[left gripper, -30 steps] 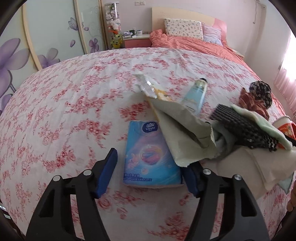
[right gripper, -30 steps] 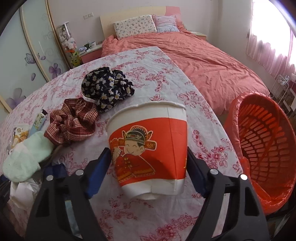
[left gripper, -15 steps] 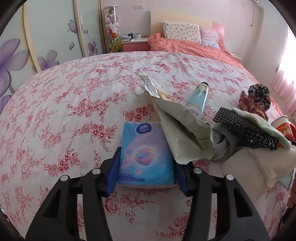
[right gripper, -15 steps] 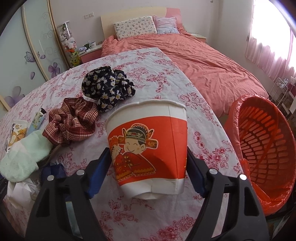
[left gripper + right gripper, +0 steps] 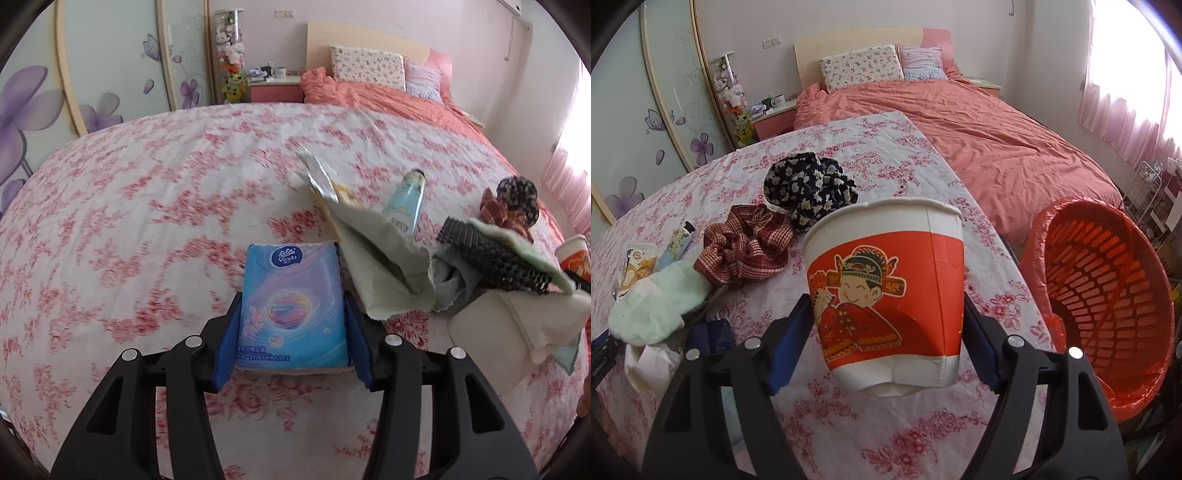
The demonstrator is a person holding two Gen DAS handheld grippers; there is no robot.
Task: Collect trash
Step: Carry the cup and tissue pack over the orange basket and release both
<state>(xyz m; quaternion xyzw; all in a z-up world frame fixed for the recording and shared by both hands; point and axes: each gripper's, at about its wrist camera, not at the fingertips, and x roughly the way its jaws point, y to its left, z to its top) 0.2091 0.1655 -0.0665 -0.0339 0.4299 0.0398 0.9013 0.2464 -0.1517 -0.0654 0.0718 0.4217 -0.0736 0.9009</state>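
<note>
My left gripper is shut on a blue Vinda tissue pack, its pads pressed on both long sides, over the floral tablecloth. My right gripper is shut on a red and white paper cup with a cartoon figure, held above the table near its right edge. An orange basket lined with a red bag stands on the floor to the right of the cup.
Right of the tissue pack lie a torn paper wrapper, a snack packet, a cream tube, a black mesh piece and cloths. Two scrunchies and a pale green cloth lie left of the cup. A bed stands behind.
My left gripper has closed on the tissue pack and lifted it slightly. The right gripper has held the cup nearly still.
</note>
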